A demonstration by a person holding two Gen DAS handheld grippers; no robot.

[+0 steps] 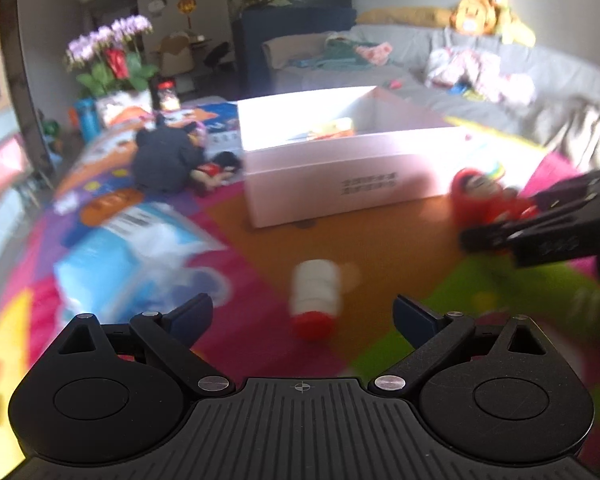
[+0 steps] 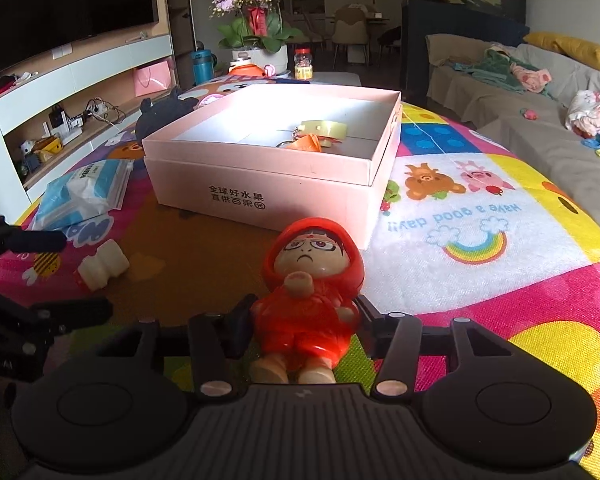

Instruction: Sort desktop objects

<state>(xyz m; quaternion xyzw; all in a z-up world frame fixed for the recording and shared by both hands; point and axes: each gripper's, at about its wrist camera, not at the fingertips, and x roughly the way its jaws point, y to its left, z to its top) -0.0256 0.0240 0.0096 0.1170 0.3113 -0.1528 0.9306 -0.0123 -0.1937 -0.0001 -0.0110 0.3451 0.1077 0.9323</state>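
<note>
My right gripper is shut on a red hooded doll, holding its body just above the colourful mat; it also shows in the left wrist view. My left gripper is open and empty, just behind a small white bottle with a red cap that lies on the mat; the bottle also shows in the right wrist view. A pink open box stands beyond, with an orange and a yellow item inside.
A blue-white tissue pack lies left of the box. A dark plush toy sits behind it. A flower pot, a jar and a sofa are further off.
</note>
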